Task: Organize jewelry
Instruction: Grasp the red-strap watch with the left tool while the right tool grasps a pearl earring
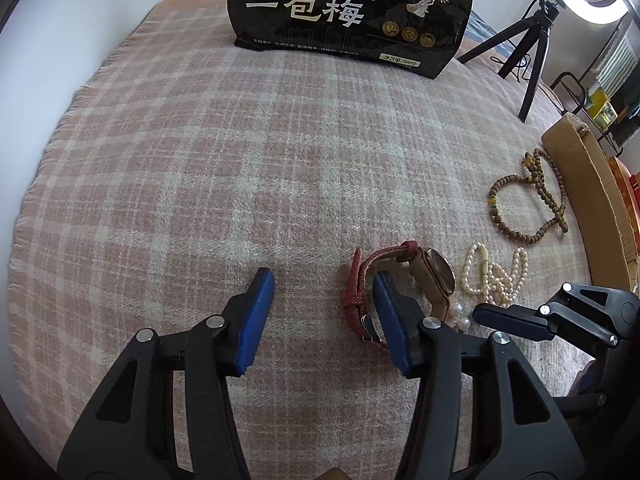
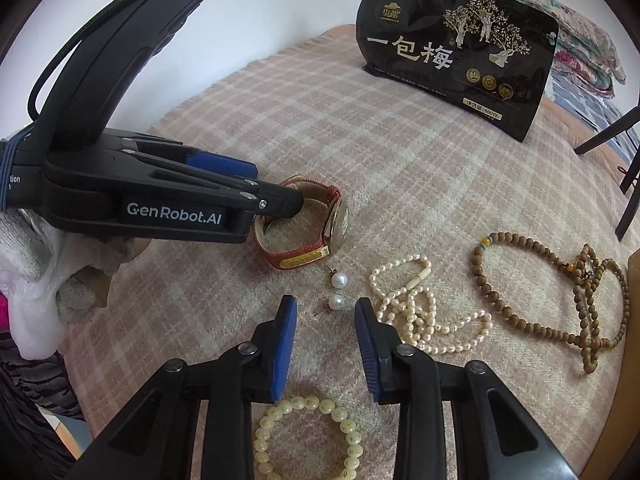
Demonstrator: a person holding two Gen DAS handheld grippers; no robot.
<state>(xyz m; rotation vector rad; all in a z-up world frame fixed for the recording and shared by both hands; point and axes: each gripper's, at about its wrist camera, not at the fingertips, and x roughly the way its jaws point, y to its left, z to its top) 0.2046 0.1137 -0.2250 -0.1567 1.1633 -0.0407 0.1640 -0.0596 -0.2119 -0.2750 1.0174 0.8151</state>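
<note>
A red-strapped watch [image 2: 320, 228] stands on its side on the plaid blanket. My left gripper [image 1: 322, 286] is open; its right finger is inside the loop of the watch [image 1: 400, 268], the left finger outside on bare blanket. My right gripper [image 2: 326, 312] is open just above a pearl earring [image 2: 335, 303]; a second pearl earring [image 2: 340, 280] lies beyond it. A pearl necklace [image 2: 424, 312], a brown wooden bead necklace [image 2: 560, 300] and a cream bead bracelet [image 2: 312, 436] lie around. The pearl necklace [image 1: 496, 276] and wooden beads [image 1: 532, 200] also show in the left wrist view.
A black snack bag [image 1: 352, 12] stands at the far side of the blanket [image 1: 200, 180]. A cardboard box [image 1: 588, 188] sits at the right edge. A tripod with a ring light [image 1: 532, 48] stands far right. Folded bedding [image 2: 580, 32] lies behind the bag.
</note>
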